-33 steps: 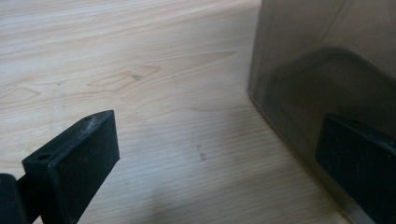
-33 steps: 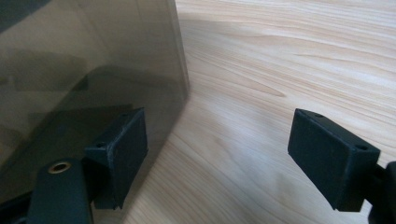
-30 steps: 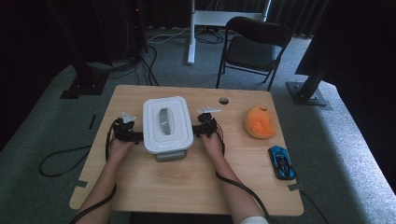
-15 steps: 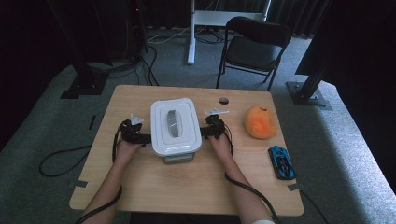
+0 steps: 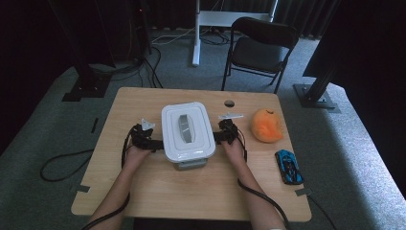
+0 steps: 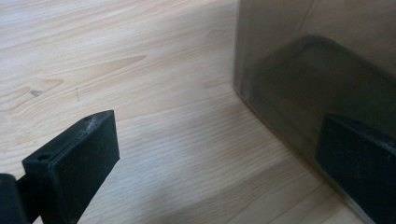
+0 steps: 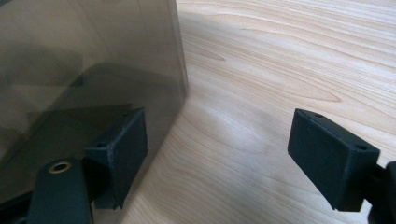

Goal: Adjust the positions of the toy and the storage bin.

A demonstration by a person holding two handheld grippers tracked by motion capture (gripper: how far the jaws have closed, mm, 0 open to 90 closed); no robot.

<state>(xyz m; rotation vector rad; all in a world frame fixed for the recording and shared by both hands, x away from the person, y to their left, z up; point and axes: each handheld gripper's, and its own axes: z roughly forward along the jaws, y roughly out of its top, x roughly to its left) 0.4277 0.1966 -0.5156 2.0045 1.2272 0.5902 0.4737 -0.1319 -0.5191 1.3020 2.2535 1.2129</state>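
A box with a white lid (image 5: pixel 187 132) and a grey handle (image 5: pixel 184 126) stands mid-table, its walls smoky and translucent (image 6: pixel 317 60) (image 7: pixel 84 60). My left gripper (image 5: pixel 143 136) sits at the box's left side and my right gripper (image 5: pixel 227 133) at its right side. The left gripper (image 6: pixel 215 172) is open, and one jaw lies against the box wall. In the right gripper view the right gripper (image 7: pixel 219 158) is open too, one jaw against the wall and bare wood between the jaws.
An orange plush (image 5: pixel 267 125) lies right of the box, and a blue toy car (image 5: pixel 288 166) sits near the table's right edge (image 5: pixel 297 191). A round cable hole (image 5: pixel 230 103) is behind the box. A black chair (image 5: pixel 261 48) stands beyond the table.
The box and both grippers flanking it have slid to the right and slightly toward the person. Both grippers stay open.
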